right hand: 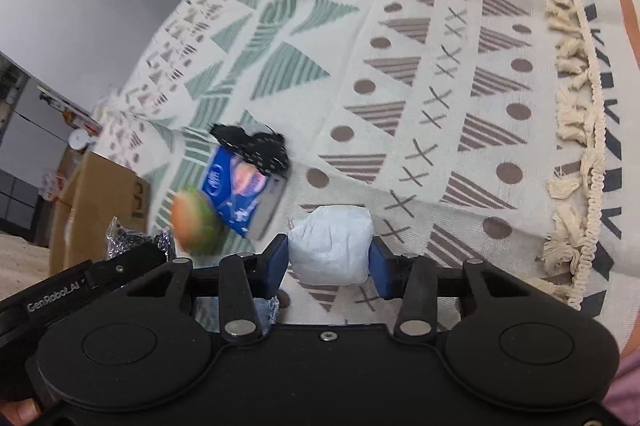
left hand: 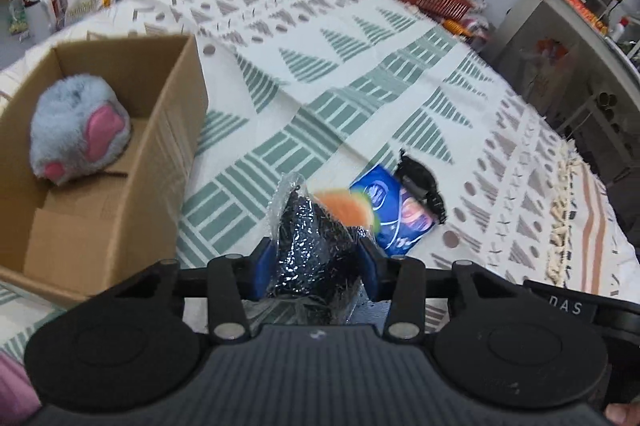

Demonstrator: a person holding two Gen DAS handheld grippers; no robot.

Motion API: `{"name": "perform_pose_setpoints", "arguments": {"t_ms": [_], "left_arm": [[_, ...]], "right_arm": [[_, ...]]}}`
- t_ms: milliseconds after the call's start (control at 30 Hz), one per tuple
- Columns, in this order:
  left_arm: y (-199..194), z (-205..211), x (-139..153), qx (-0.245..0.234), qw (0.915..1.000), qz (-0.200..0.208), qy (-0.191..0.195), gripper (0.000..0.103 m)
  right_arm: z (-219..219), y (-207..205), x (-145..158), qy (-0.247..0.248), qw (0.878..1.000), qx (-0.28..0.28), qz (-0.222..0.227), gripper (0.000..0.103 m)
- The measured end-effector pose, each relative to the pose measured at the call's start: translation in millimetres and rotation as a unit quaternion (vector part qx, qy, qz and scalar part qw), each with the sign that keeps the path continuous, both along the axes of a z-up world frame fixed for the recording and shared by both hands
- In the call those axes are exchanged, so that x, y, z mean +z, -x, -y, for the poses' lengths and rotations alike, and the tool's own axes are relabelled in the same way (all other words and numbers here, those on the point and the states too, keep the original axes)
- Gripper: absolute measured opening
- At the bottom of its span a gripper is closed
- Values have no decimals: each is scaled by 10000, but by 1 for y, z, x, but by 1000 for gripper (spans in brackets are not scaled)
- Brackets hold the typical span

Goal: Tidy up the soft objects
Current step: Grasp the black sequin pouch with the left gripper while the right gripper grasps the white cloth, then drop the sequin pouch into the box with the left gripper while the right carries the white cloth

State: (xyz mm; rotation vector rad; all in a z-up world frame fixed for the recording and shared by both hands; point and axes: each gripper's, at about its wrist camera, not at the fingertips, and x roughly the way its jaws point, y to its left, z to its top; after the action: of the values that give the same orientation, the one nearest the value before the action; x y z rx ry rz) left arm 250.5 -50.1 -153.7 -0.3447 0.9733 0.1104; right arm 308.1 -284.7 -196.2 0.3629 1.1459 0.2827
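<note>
Left gripper (left hand: 316, 258) jaws are squeezing a shiny black bag (left hand: 308, 246), w/ the box (left hand: 120, 162) just beside. Right gripper (right hand: 329, 262) jaws are pinching a white bundle (right hand: 330, 246). Lift over the wall, then drop gently.

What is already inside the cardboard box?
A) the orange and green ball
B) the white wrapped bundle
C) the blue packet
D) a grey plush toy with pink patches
D: in the left wrist view the grey plush toy lies inside the cardboard box, while the blue packet and the orange and green ball are outside it and the right claw holds the white wrapped bundle.
</note>
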Motion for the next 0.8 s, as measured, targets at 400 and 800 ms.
{"name": "perform_pose_setpoints", "arguments": {"t_ms": [400,800], "left_arm": [[22,-16,49,23,9990,405,-205,43],[41,-61,72,442,9974,531,-206,43]], "right_arm": [[-1,12,27,-421,9975,226,525,42],[-6,23,36,-345,9961,315,754,42]]}}
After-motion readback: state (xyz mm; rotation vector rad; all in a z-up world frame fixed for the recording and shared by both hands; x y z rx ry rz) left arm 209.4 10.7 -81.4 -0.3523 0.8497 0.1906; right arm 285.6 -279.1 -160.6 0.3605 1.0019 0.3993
